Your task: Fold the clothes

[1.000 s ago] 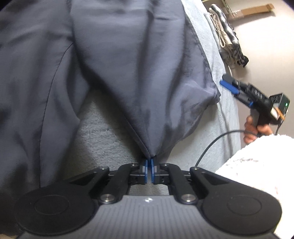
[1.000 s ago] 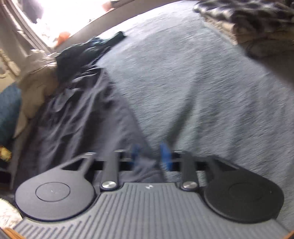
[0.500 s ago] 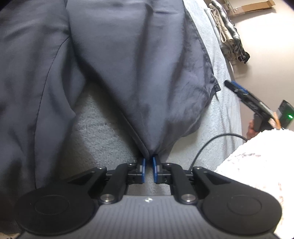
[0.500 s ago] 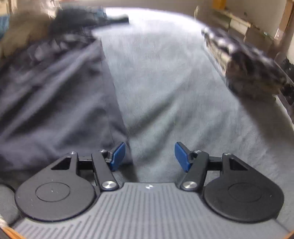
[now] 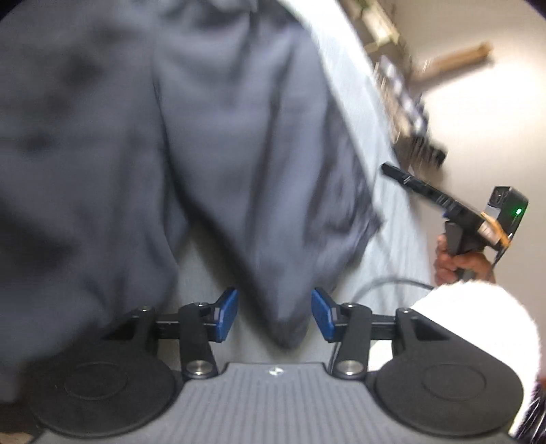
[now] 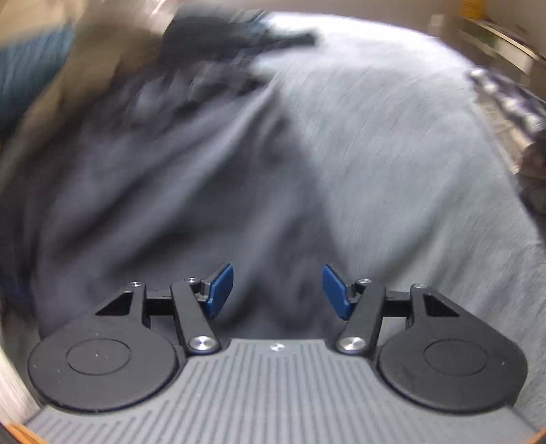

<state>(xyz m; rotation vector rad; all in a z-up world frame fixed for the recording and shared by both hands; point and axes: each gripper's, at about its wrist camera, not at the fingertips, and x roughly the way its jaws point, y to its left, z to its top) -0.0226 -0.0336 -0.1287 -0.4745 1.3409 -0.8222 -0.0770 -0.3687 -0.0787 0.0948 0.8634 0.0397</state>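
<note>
While the dark grey garment (image 5: 177, 143) lies spread over the pale grey cover (image 5: 201, 269) of the work surface, one pointed corner of it hangs down between the blue pads (image 5: 228, 314) of the left gripper (image 5: 274, 316). The jaws of that gripper are opening: the pads stand clear of the cloth on both sides, so the corner sits in the gap without being pinched. Both views are motion-blurred (fine detail of seams and hems cannot be read).

From the right wrist view, the same garment (image 6: 153, 191) covers the left and centre of the cover (image 6: 392, 153), and its near edge lies under the right gripper (image 6: 278, 290). Its pads (image 6: 336, 292) are spread apart with nothing clamped between them.

Seen from the left wrist view, the right gripper (image 5: 396, 170) is held off the right edge of the cover, gripped at its handle by a hand (image 5: 457, 264); a green light (image 5: 519, 211) shows on its rear unit. A white fluffy sleeve (image 5: 477, 317) fills the lower right. Farther out, a patterned stack of folded items (image 5: 406, 106) sits at the far right edge, and a heap of dark and beige clothes (image 6: 218, 30) lies at the far end.
</note>
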